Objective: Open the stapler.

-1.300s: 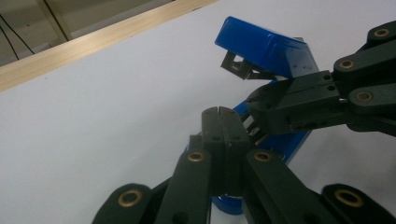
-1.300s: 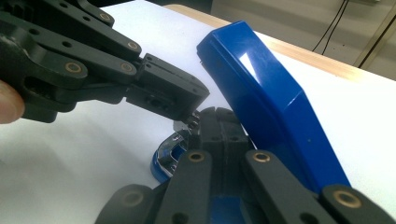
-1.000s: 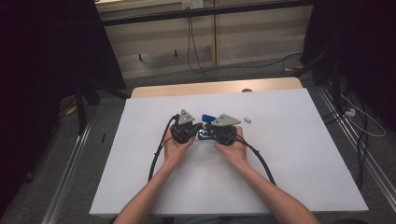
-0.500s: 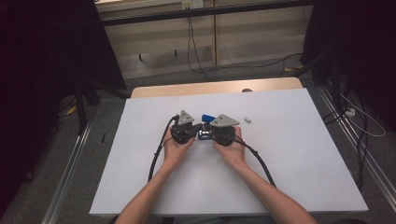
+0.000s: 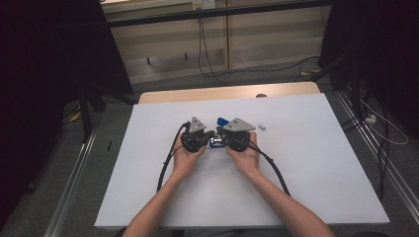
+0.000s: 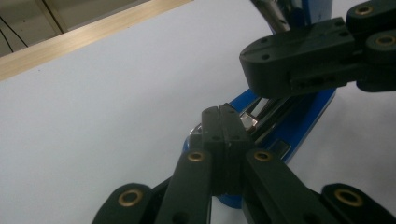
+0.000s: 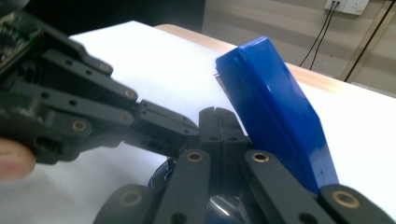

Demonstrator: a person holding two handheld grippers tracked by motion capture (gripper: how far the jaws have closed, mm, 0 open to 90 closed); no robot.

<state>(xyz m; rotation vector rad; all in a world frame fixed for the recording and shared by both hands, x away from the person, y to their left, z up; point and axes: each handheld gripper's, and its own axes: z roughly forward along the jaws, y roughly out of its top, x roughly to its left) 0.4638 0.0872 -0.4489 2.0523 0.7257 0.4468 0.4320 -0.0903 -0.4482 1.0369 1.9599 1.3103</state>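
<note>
A blue stapler [image 5: 216, 143] lies on the white table [image 5: 306, 163] between my two grippers, its lid [image 5: 222, 120] swung up. In the left gripper view my left gripper [image 6: 222, 114] is shut, its tips over the stapler's blue base [image 6: 299, 126] beside the bare metal channel [image 6: 261, 109]. The right gripper [image 6: 261, 70] reaches in from the upper right. In the right gripper view my right gripper [image 7: 218, 116] is shut right beside the raised lid [image 7: 275, 112], and the left gripper [image 7: 187, 128] meets it from the left. Whether either pinches a part of the stapler is hidden.
A small white piece [image 5: 262, 127] lies on the table a little right of the grippers. A wooden strip [image 5: 227, 92] runs along the table's far edge. Black cables [image 5: 168, 158] trail from both grippers toward the person. Metal rails [image 5: 375, 158] flank the table.
The right gripper has shifted very slightly over the stapler. Both hands and the stapler stay in the same spot.
</note>
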